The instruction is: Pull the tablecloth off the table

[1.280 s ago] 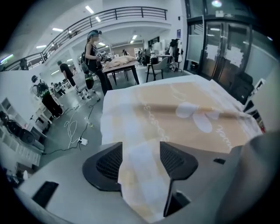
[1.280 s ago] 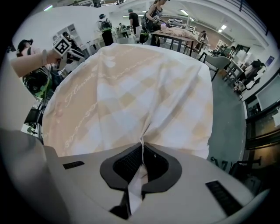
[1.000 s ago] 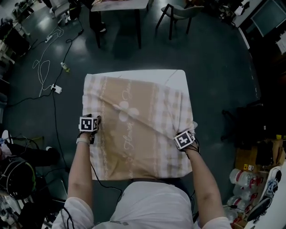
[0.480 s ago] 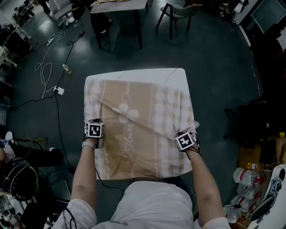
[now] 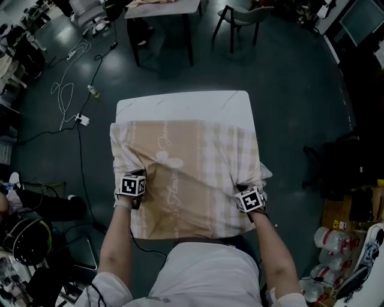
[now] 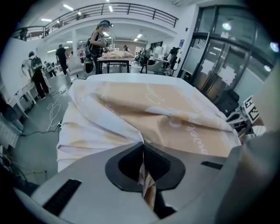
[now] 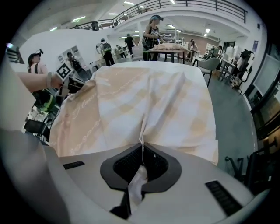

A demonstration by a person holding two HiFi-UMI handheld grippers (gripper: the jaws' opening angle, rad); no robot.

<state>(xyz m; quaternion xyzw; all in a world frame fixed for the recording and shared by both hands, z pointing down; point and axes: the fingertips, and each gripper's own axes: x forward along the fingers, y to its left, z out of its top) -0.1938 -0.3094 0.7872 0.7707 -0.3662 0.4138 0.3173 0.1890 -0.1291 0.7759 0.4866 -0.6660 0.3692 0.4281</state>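
In the head view, a beige rectangular fabric tablecloth (image 5: 192,174) with pale checked borders and a white flower print covers most of a white square counter (image 5: 180,103). A strip of the counter's far edge lies bare beyond the cloth. The near edge of the cloth hangs over the side next to the person, and the fabric is creased towards both hands. The left gripper (image 5: 134,180) sits on the cloth's left border and the right gripper (image 5: 247,195) on its right border, each with its marker cube facing up. White cables (image 5: 66,90) trail across the dark floor to the left of the counter, and a dark chair (image 5: 240,18) stands well beyond it.

In the left gripper view, the left gripper (image 6: 143,146) has its jaws pressed together on a pinched fold of the tablecloth (image 6: 166,105). A tail of fabric shows between the dark pads. A ridge of cloth runs from the jaws towards the far left corner, and the bare counter (image 6: 131,77) shows past the cloth.

In the right gripper view, the right gripper (image 7: 142,148) is likewise clamped on a fold of the tablecloth (image 7: 148,100), with white fabric bunched behind the closed jaws. A crease runs straight away from the jaws across the cloth. The other gripper's marker cube shows at the far left
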